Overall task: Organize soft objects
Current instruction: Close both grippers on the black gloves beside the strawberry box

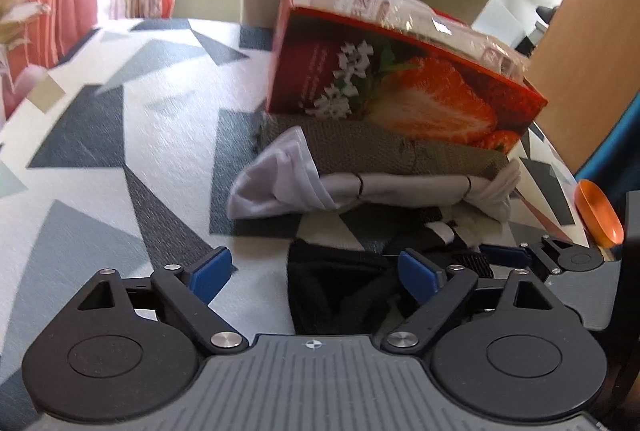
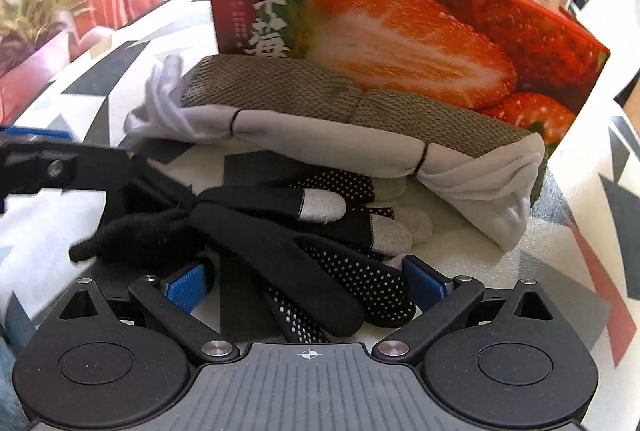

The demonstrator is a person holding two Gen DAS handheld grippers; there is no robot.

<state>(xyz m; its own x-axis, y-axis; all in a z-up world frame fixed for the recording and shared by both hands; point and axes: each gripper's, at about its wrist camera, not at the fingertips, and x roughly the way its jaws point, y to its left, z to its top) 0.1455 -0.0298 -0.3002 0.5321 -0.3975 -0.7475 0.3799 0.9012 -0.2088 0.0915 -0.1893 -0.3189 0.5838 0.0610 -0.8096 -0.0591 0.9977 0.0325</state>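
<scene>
Strawberry box (image 2: 400, 31) — red, printed "草莓", behind gloves (image 2: 304, 231)

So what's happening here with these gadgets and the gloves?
A person is tidying soft things on a patterned table using two handheld grippers. The right gripper is open, with black dotted gloves lying between its fingers, not yet pinched. The left gripper hangs open beside the gloves. Behind them a tied white cloth roll and a grey knit piece lean against a strawberry box.

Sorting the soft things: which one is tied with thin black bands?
The white rolled cloth, tied near both ends; the black dotted gloves and grey-brown knitted roll have none.
</scene>
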